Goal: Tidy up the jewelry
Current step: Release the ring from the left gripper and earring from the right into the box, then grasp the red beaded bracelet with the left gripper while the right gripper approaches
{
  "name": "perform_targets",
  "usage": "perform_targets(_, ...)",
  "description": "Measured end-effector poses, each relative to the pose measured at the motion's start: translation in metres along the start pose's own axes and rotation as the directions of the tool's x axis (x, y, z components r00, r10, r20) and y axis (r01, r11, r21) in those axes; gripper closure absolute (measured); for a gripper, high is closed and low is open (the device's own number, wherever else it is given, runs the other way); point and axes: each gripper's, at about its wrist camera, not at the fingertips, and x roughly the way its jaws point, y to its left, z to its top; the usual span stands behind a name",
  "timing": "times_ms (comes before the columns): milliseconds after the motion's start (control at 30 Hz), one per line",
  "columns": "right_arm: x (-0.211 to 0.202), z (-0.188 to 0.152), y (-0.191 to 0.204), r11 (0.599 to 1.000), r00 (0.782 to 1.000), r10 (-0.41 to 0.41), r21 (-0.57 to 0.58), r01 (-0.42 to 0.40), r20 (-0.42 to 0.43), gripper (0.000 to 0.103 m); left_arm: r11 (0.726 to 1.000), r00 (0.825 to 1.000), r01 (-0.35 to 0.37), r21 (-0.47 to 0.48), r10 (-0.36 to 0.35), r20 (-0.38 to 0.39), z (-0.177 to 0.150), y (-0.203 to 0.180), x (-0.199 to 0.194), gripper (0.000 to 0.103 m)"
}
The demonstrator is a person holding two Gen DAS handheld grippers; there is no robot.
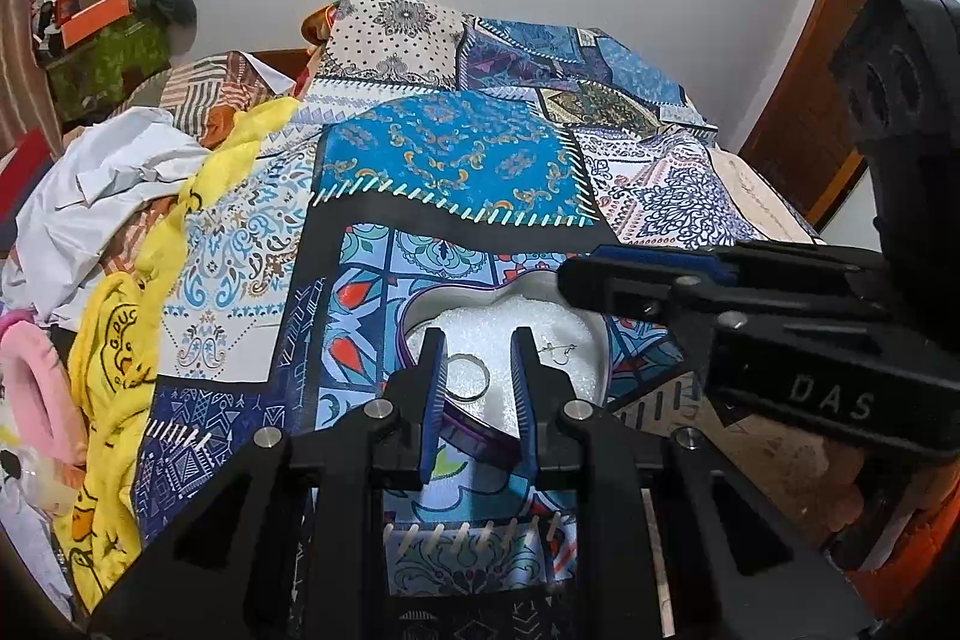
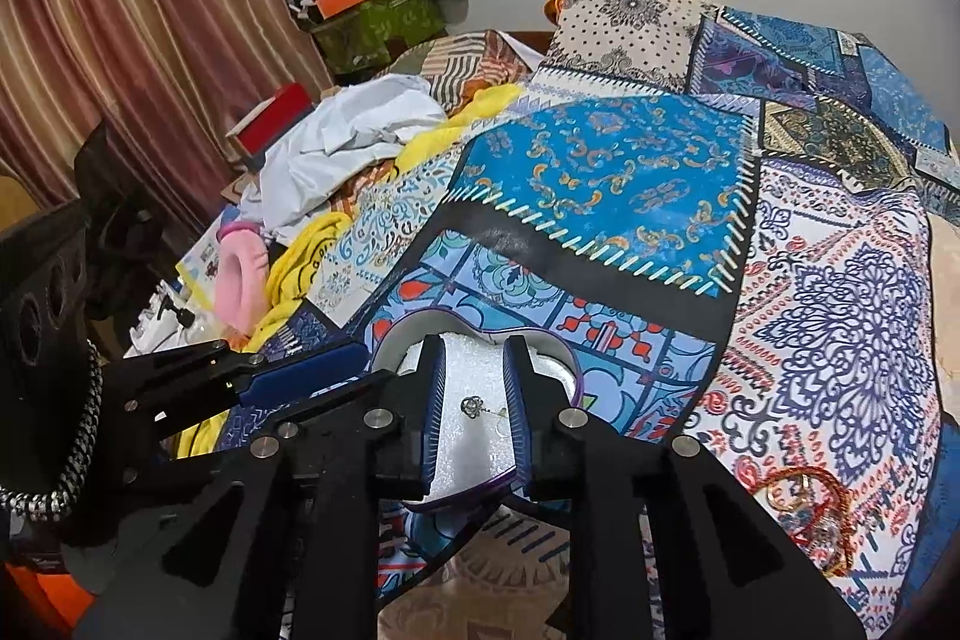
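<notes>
You are working partway through — silver ring [image 1: 467,377] and stud earring [image 2: 472,406] lying on white foam of heart-shaped purple box [image 2: 474,497]. Bangles and red thread bracelets [image 2: 810,514] waiting on patchwork cloth [image 2: 600,172], well apart to your right. Left gripper [image 1: 477,382] hovering over ring, fingers apart, gripping nothing; right gripper [image 2: 475,400] likewise spread over earring — foam grainy, metal thin.

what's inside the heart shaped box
White foam lining the heart-shaped box, with a silver ring and a small earring lying on it. The left hand-held gripper hides part of the near side.
</notes>
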Motion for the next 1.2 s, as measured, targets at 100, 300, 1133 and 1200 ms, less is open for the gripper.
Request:
perform_targets(100,-0.009,0.001,-0.002,1.000,1.000,-0.018,0.000,0.018,0.016,0.085,1.000,1.000,-0.010,0.000,0.010,0.005,0.001,-0.001,-0.005,0.083)
perform_targets(300,-0.036,-0.002,-0.012,0.998,0.996,-0.058,0.024,0.057,0.064,0.085,1.000,0.999,-0.026,-0.002,0.026,0.021,0.003,-0.005,-0.015,0.078)
perform_targets(1133,-0.146,-0.045,-0.085,0.954,0.934,-0.287,0.156,0.257,0.214,0.060,0.991,0.997,0.028,0.133,-0.038,0.074,0.021,-0.098,-0.029,0.064)
perform_targets(1200,-0.150,-0.049,-0.092,0.947,0.929,-0.304,0.168,0.272,0.211,0.060,0.988,0.997,0.041,0.149,-0.051,0.065,0.021,-0.108,-0.025,0.064)
